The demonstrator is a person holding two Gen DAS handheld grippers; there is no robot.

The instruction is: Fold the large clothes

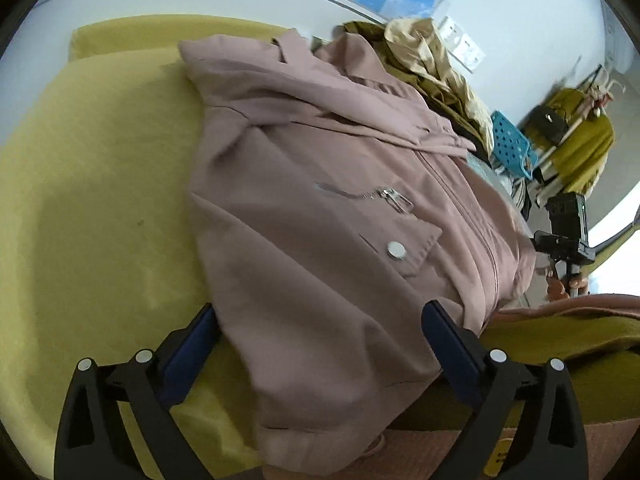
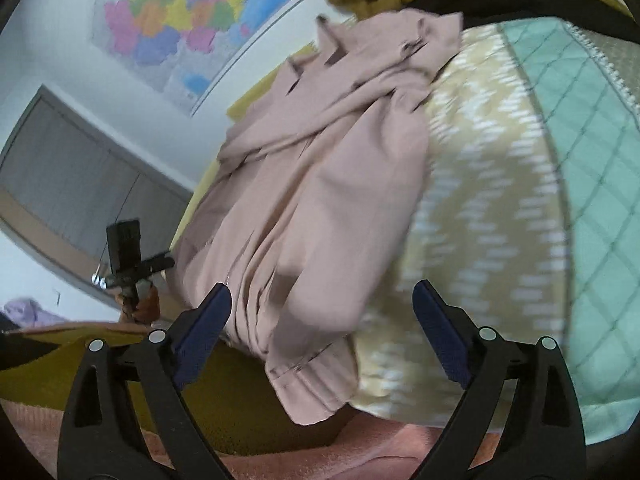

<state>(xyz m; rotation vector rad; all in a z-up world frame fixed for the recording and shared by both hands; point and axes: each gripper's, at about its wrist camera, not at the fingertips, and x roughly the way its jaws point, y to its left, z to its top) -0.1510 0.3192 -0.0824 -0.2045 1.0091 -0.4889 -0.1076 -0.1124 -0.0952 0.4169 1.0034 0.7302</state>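
A dusty pink jacket [image 1: 328, 208] lies on a yellow bed cover [image 1: 100, 208], with a zip pocket and a silver snap button facing up. Its hem hangs over the near edge. My left gripper [image 1: 320, 320] is open, its fingers either side of the jacket's near hem, holding nothing. In the right wrist view the same jacket [image 2: 312, 200] lies bunched, a sleeve cuff hanging toward me. My right gripper [image 2: 324, 308] is open over the cuff end, holding nothing. Each gripper shows in the other's view: the right one [image 1: 564, 236], the left one [image 2: 132, 256].
A heap of olive and cream clothes [image 1: 432, 68] lies beyond the jacket. A patterned quilt in beige and mint [image 2: 520, 200] lies to the jacket's right. A blue perforated basket [image 1: 512, 140] and a rack with olive clothes [image 1: 580, 148] stand at the right. A map [image 2: 180, 20] hangs on the wall.
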